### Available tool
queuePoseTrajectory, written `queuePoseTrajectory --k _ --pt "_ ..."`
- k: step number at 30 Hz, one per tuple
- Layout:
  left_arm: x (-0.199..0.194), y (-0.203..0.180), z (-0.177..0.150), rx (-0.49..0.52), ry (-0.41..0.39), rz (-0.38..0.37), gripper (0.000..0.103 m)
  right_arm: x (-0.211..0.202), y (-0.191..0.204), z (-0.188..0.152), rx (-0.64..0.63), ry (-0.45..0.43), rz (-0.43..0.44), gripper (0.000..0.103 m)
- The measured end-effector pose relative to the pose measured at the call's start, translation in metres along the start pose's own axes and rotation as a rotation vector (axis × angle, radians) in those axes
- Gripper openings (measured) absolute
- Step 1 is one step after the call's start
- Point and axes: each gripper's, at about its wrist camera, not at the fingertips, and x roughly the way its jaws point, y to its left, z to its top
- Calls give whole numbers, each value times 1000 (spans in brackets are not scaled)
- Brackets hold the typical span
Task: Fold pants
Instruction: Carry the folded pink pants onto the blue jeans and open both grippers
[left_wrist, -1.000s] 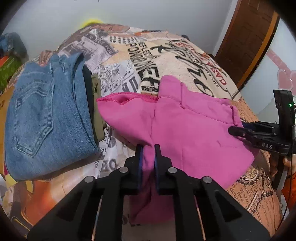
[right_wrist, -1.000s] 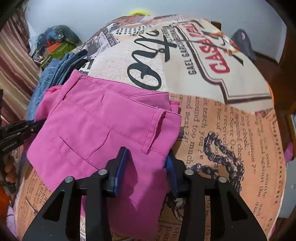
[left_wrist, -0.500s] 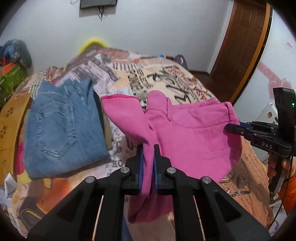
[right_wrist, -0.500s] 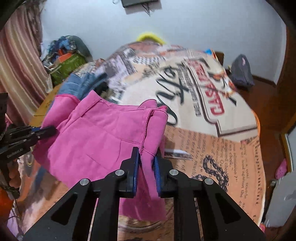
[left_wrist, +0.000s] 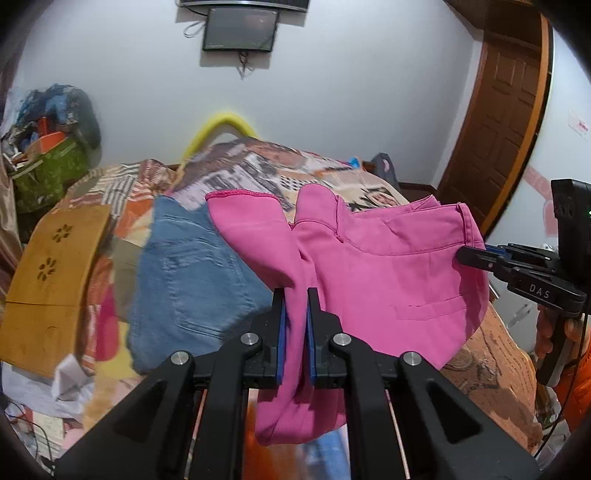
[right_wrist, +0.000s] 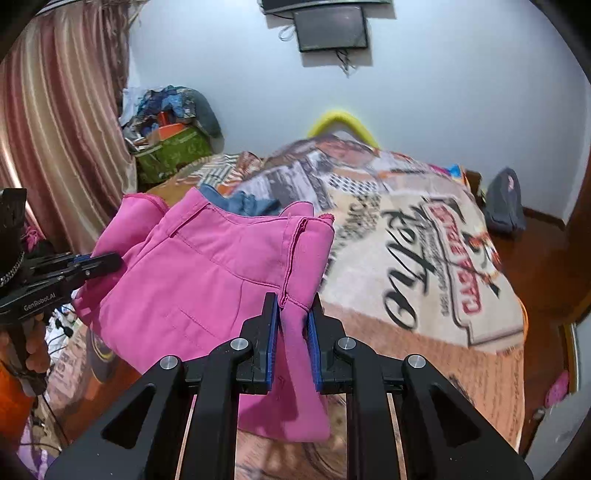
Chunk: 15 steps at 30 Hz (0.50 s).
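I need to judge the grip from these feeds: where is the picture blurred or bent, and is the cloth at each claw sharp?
Left wrist view: the left claw and pink pants are sharp; the jeans and bedspread smear with motion. Right wrist view: the right claw and the pinched pink fold are crisp; the bedspread lettering streaks. Both views: fisheye bends the edges, corners go black, lighting even, no glare.

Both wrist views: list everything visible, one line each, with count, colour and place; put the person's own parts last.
pink pants: one, pink, held up over the bed.
jeans: one, blue, lying on the bed.
bedspread: one, printed beige and orange, covering the bed.
screen: one, dark, on the wall.
door: one, brown, at right.
curtain: one, striped pink, at left.
left gripper: one, black, clamping pants.
right gripper: one, black, clamping pants.
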Motion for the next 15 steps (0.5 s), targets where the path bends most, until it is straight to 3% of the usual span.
queuePoseTrajectory --k 7,15 --pt "-4 54 17 -42 -30 42 9 29 35 33 -50 -36 33 13" --pt "26 107 17 -88 -7 89 9 76 65 54 -106 -35 81 11"
